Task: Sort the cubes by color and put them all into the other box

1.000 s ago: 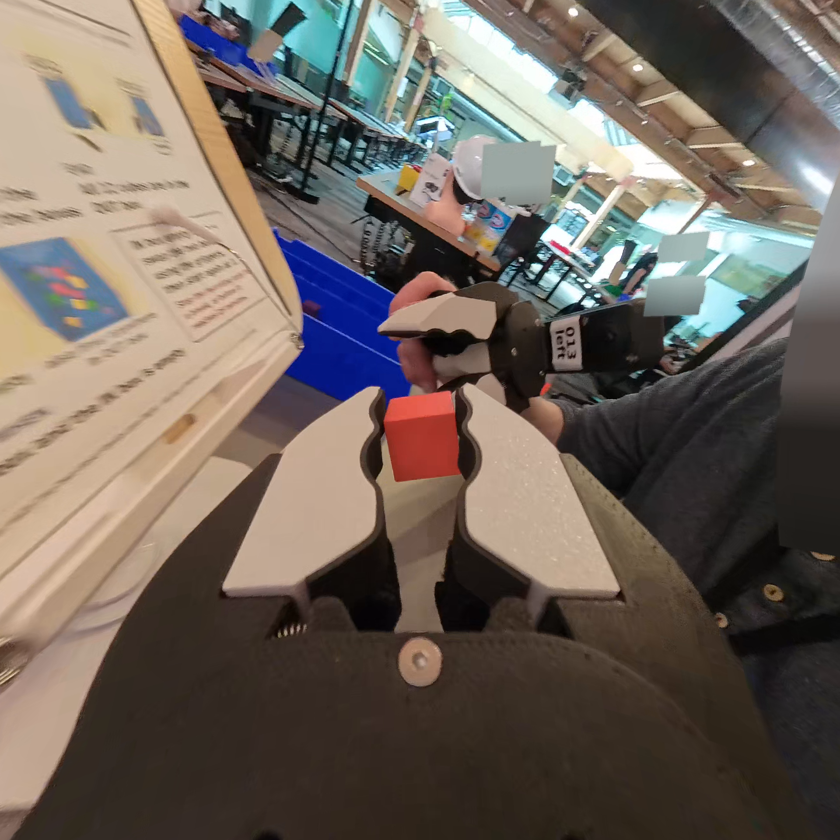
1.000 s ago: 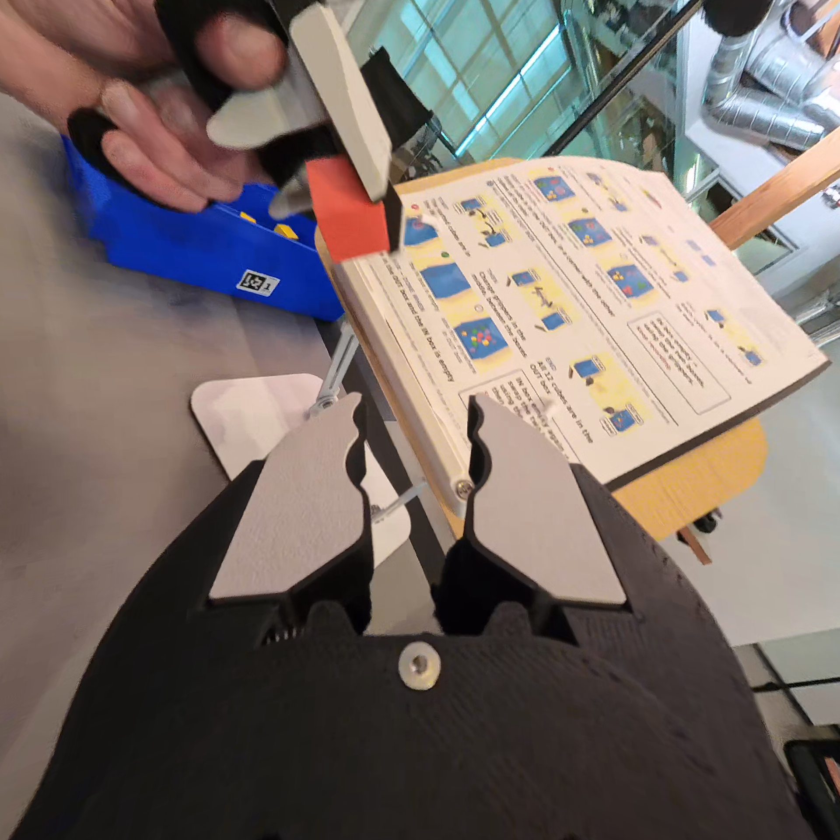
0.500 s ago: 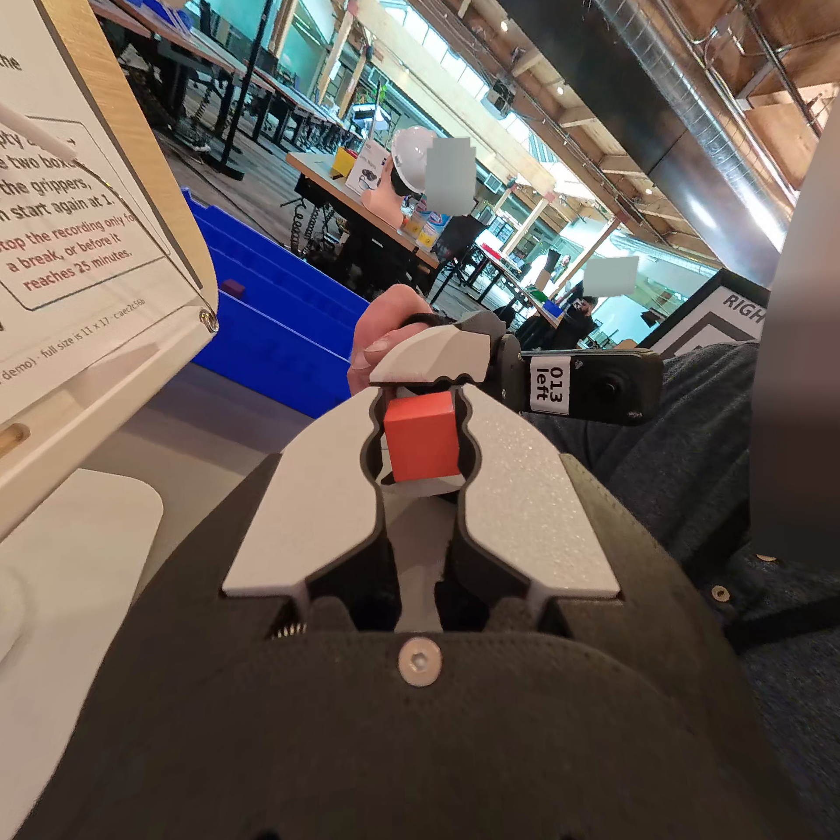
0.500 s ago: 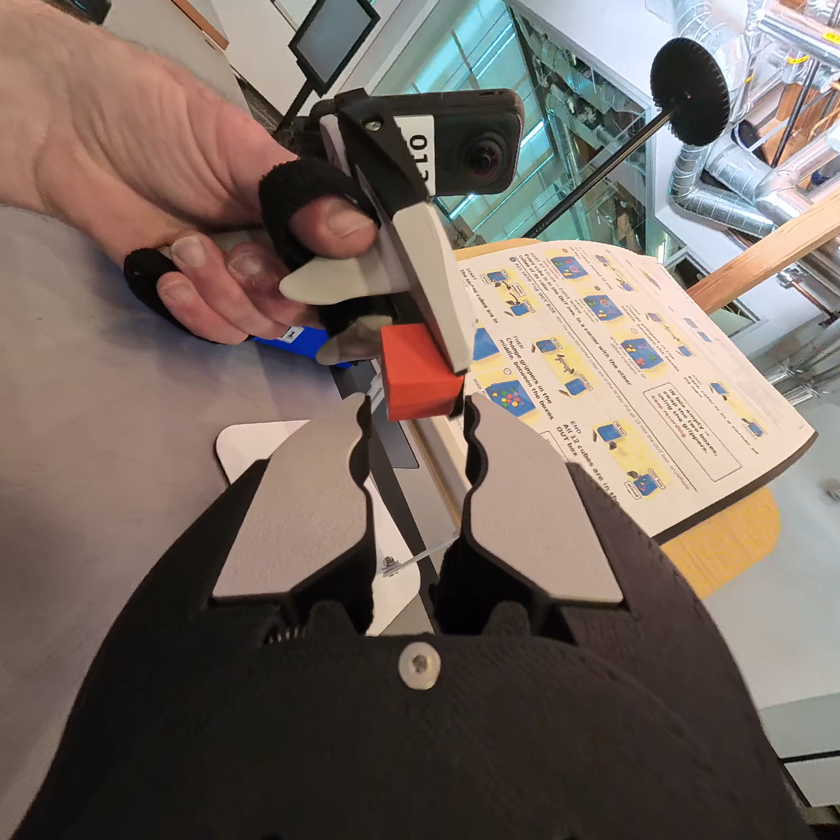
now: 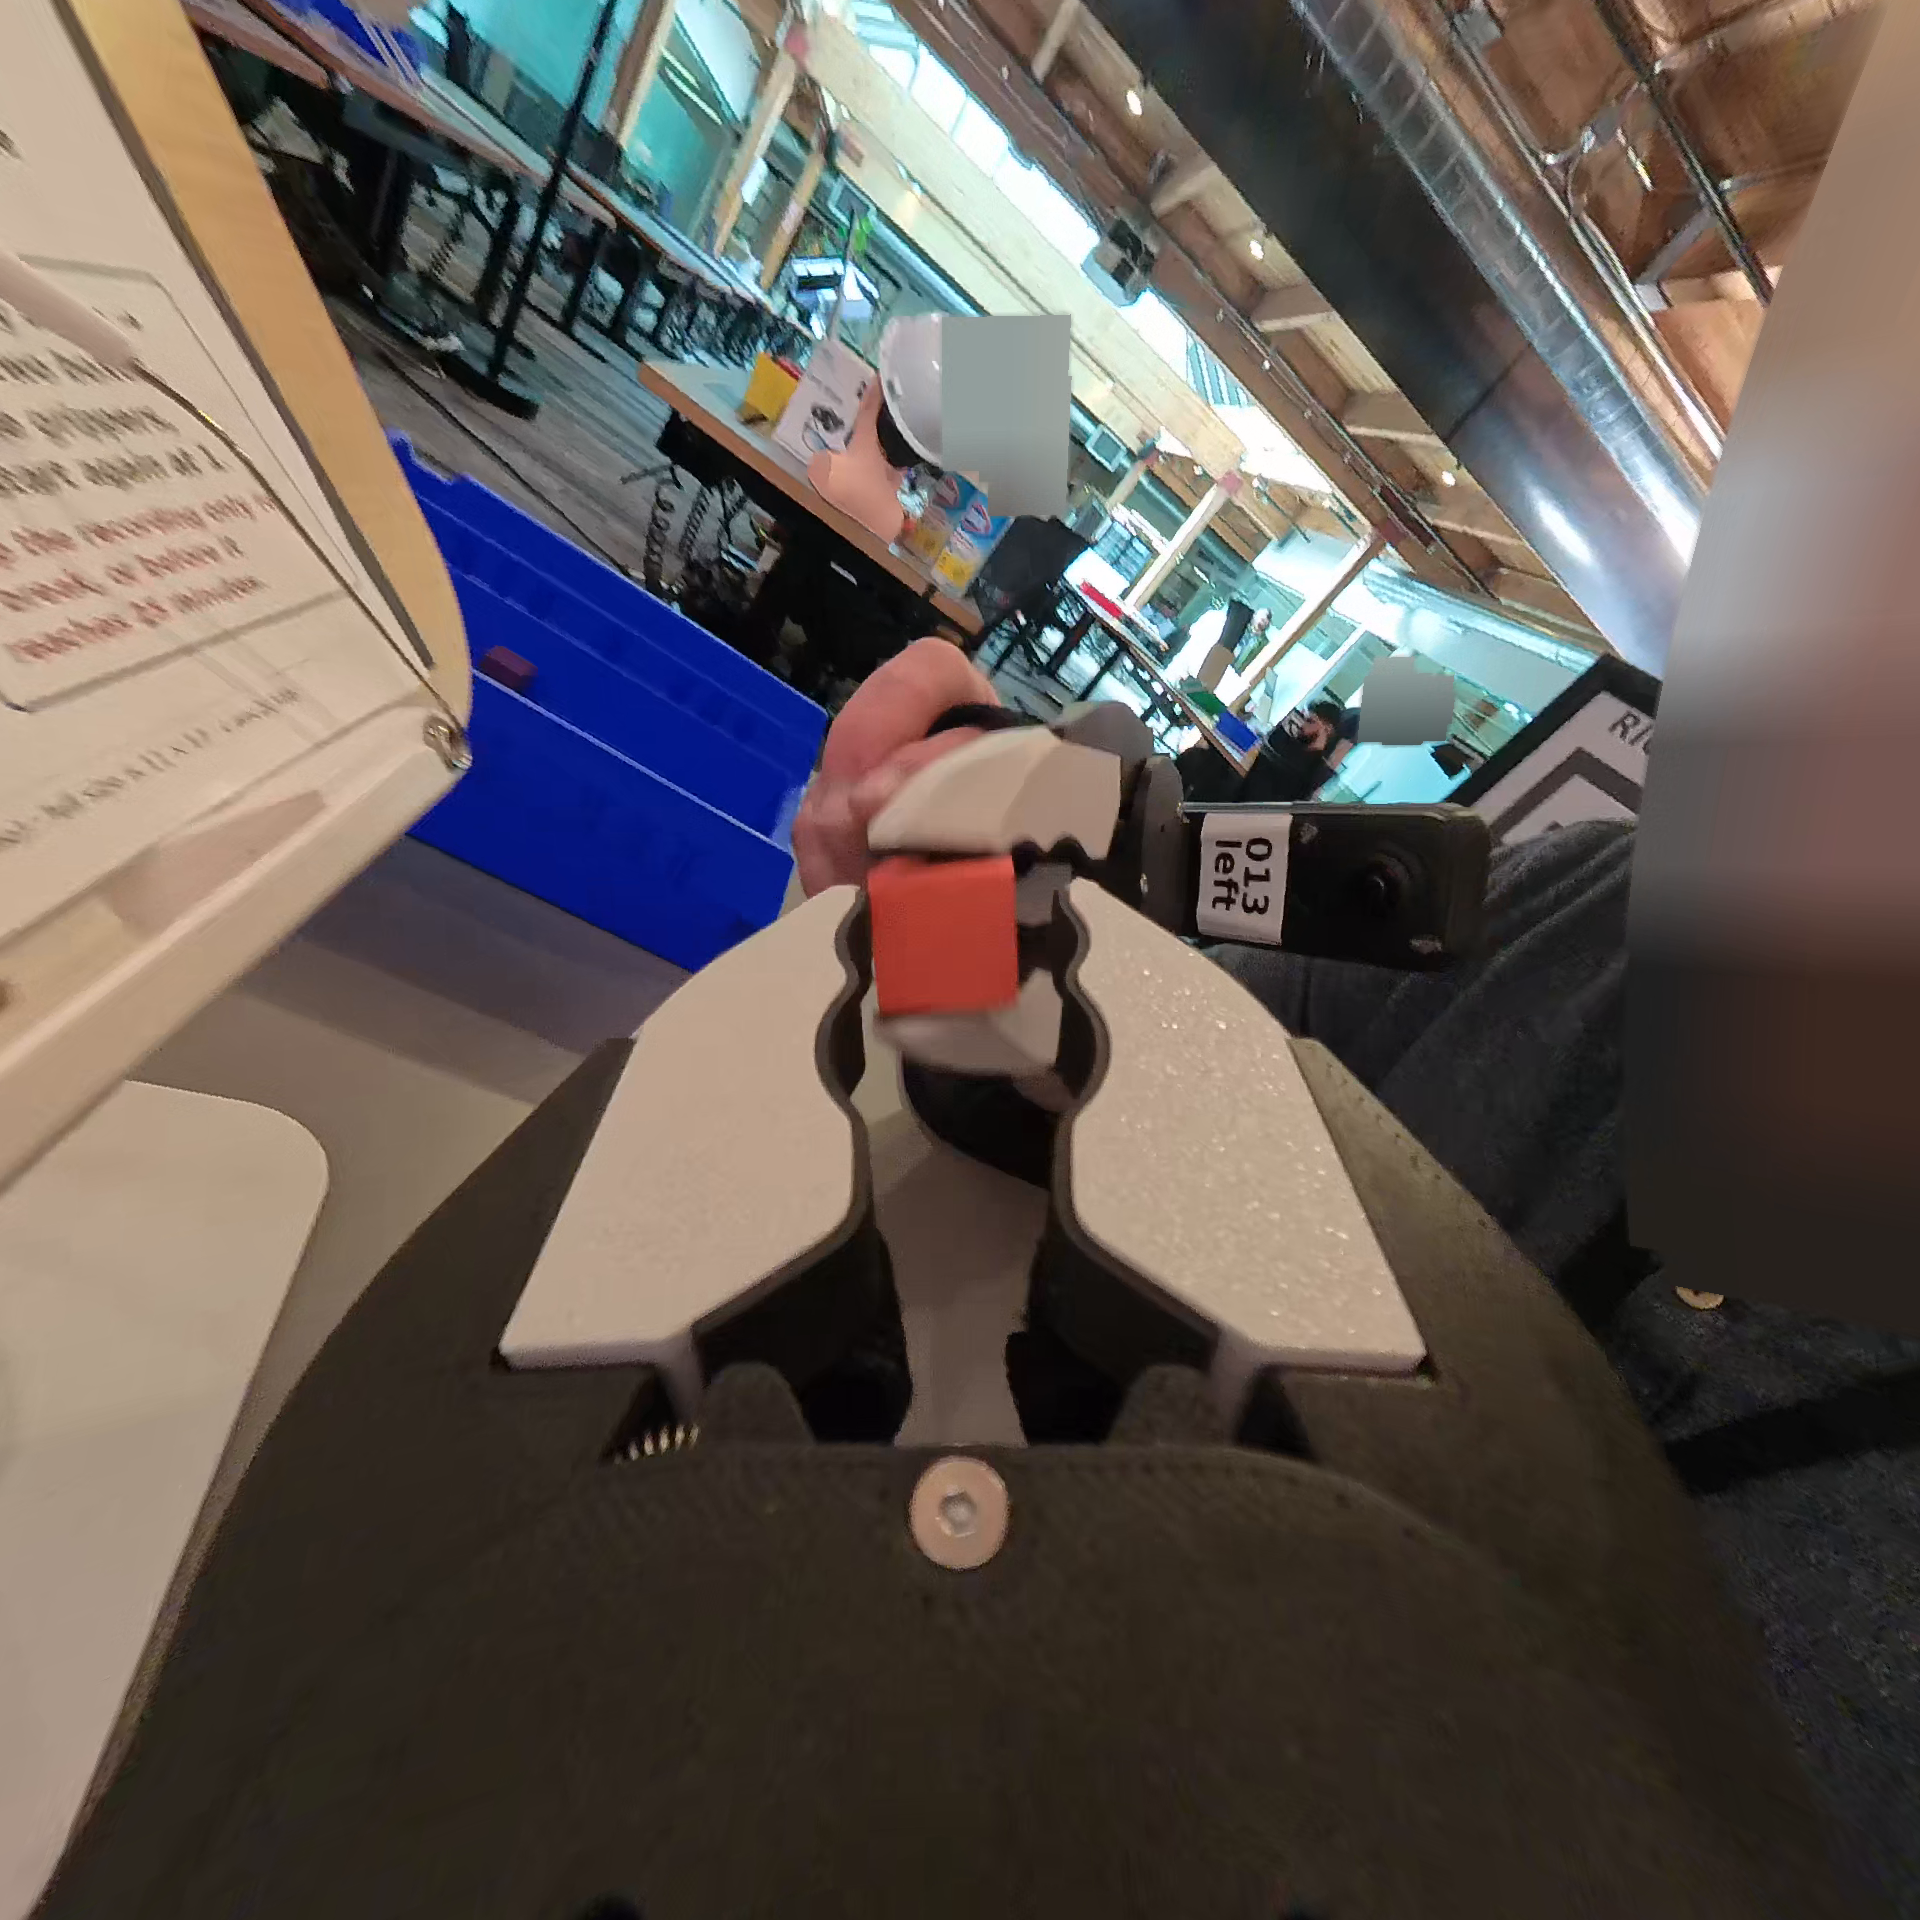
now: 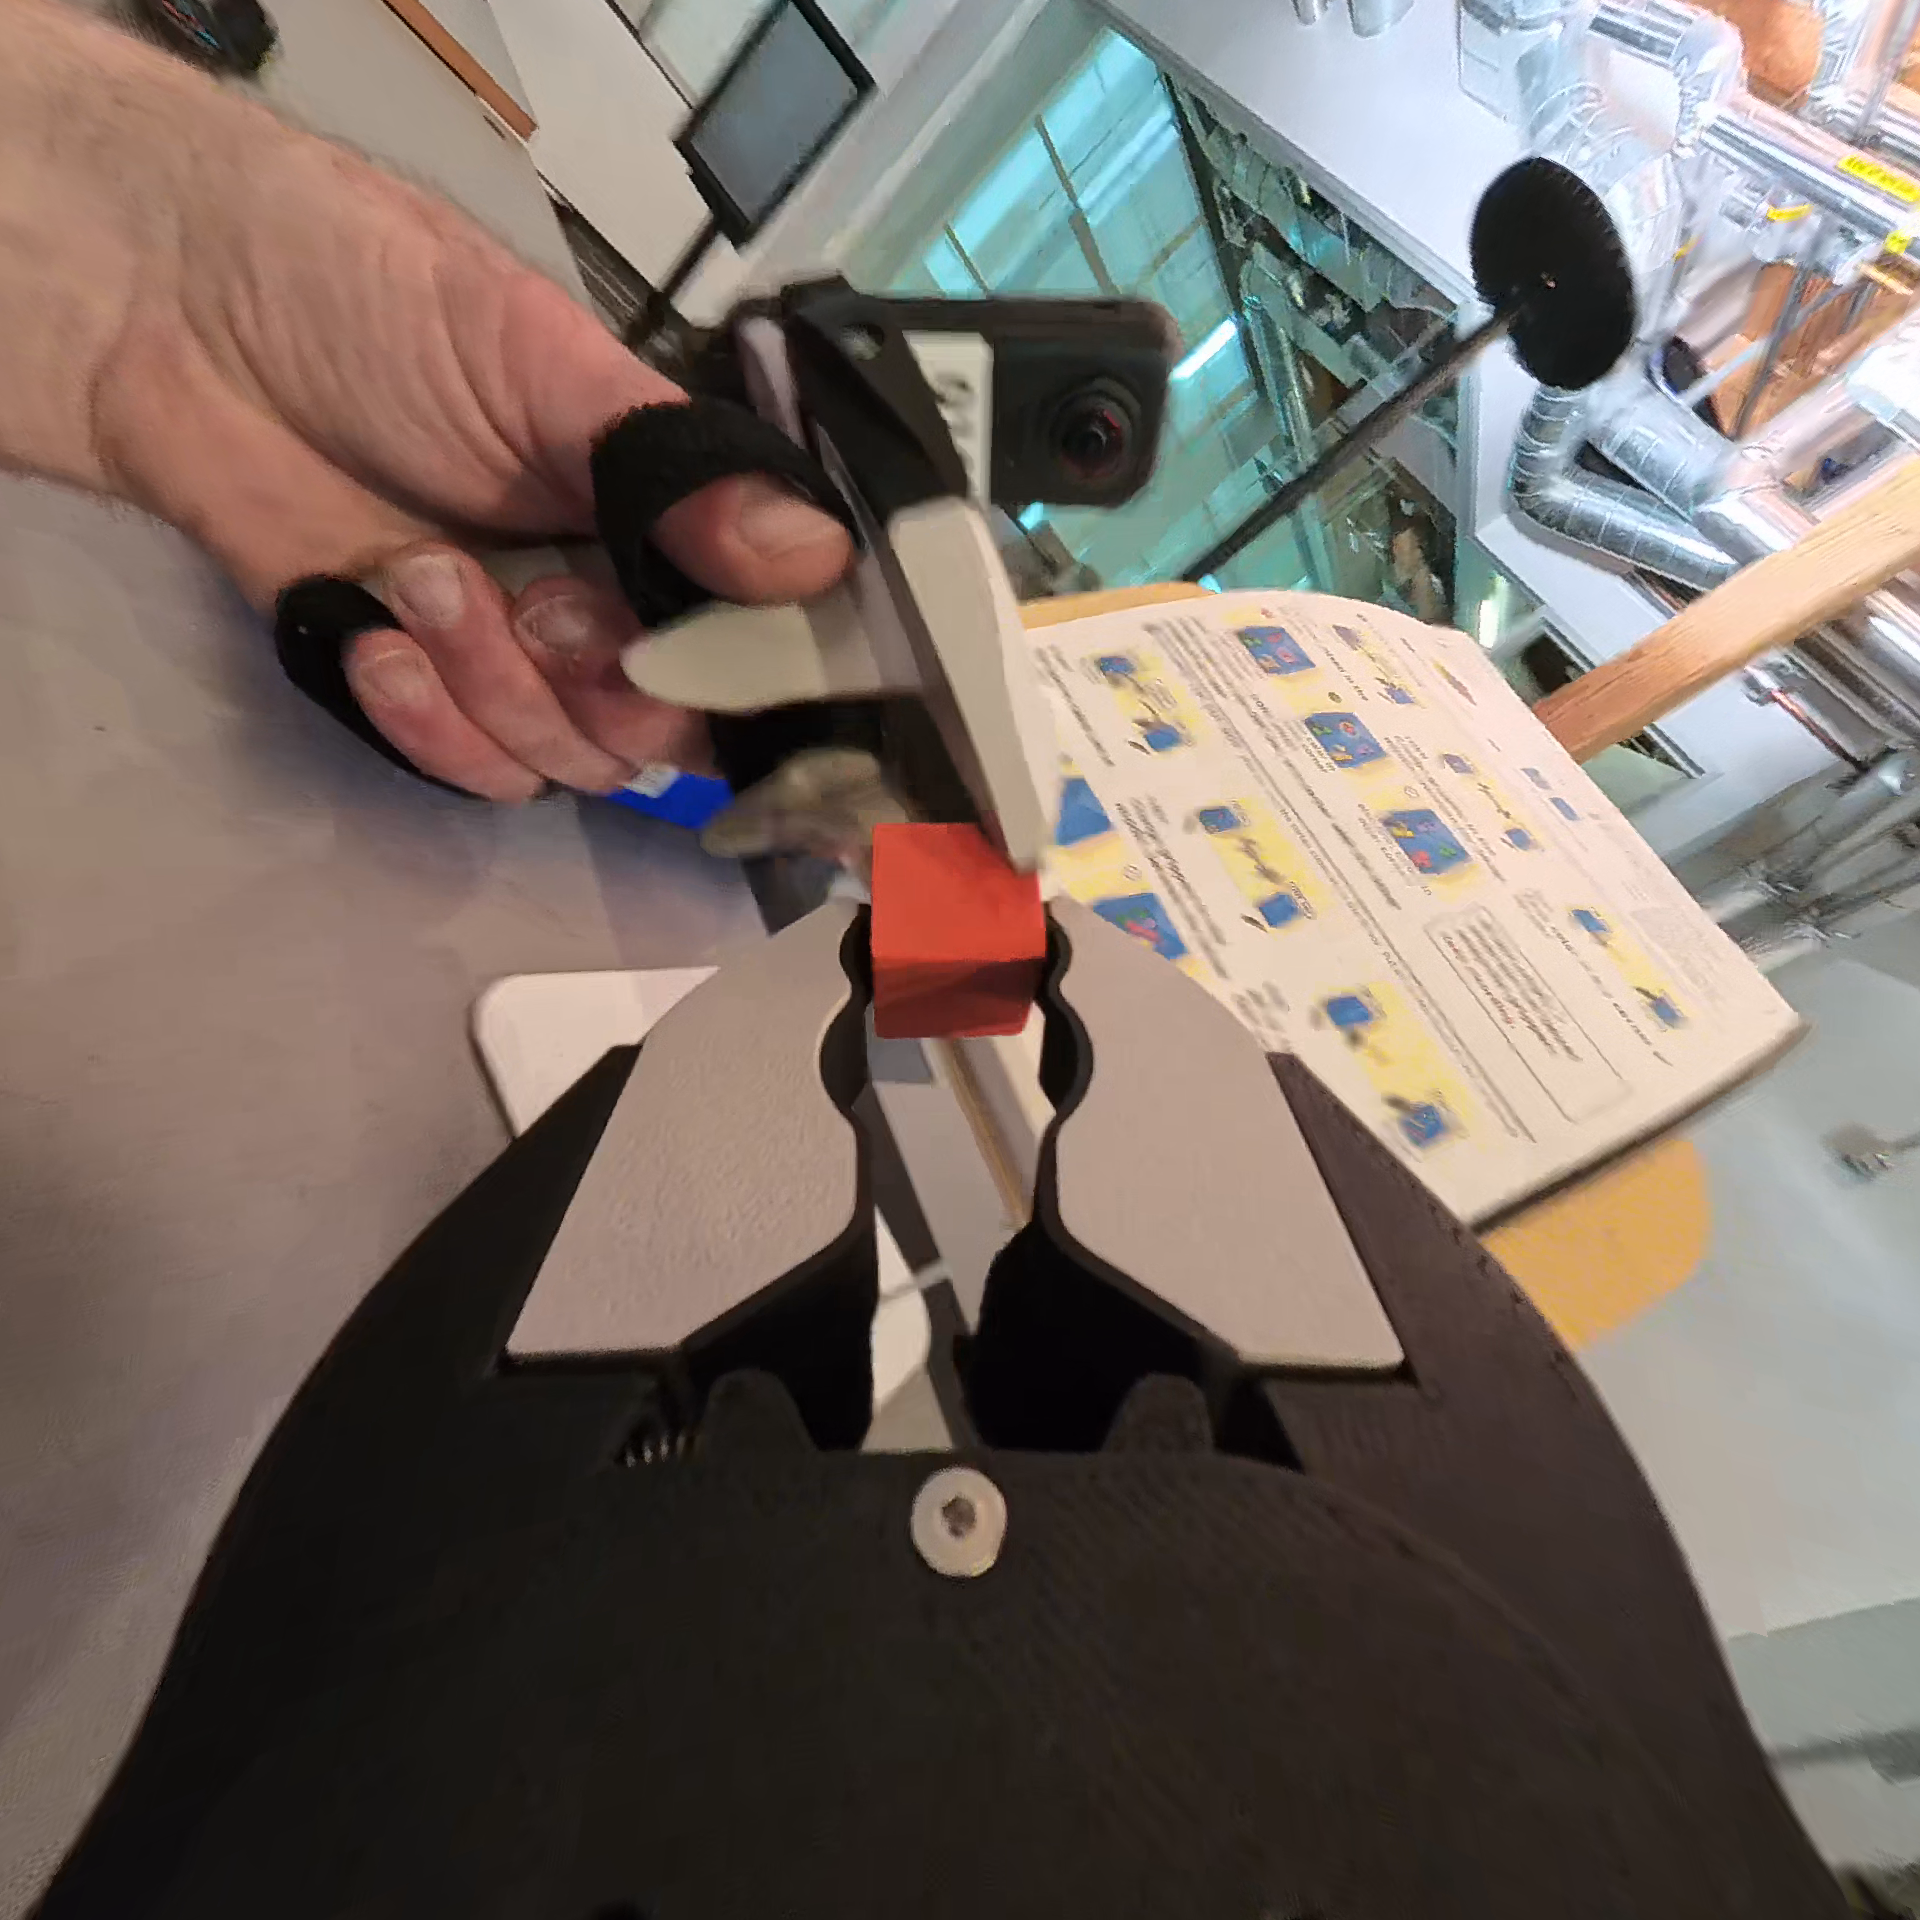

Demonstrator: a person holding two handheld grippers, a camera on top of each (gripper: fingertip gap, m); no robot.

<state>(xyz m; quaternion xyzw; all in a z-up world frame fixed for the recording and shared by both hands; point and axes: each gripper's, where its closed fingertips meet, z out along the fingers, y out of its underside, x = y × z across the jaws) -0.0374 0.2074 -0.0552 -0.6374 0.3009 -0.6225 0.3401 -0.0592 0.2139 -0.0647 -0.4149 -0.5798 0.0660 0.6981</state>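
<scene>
- Since a second ago the two grippers have come together tip to tip, and the red cube (image 6: pixel 956 956) now sits pinched between the right gripper's (image 6: pixel 956 935) two pads, which press on its opposite sides.
- Half a second ago the left gripper (image 5: pixel 961 935) clamped that cube. Now its jaws stand wider, with a clear gap between the cube (image 5: pixel 940 935) and one pad, so it is open.
- The cube is in the air above the bench (image 6: pixel 260 935), in neither box.
- In the left wrist view the right gripper's fingers (image 5: pixel 997 790) lie above and below the cube, crosswise to the left gripper's own.
- The bench top is plain grey. A white base plate (image 6: pixel 582 1029) lies on it and carries a tilted wooden board with an illustrated instruction sheet (image 6: pixel 1351 831).
- A blue box (image 5: pixel 623 790) stands on the bench behind the board, with a purple cube (image 5: pixel 509 665) inside.
- Around is a large workshop hall with wooden beams, metal ducts, tall windows and rows of tables.
- A hand (image 6: pixel 364 416) with black finger loops holds the left gripper and hides most of the blue box in the right wrist view.
- The board (image 5: pixel 156 468) fills the left edge of the left wrist view, and a dark sleeve (image 5: pixel 1455 1039) fills the right.
- A black disc on a rod (image 6: pixel 1548 275) stands beyond the board.
</scene>
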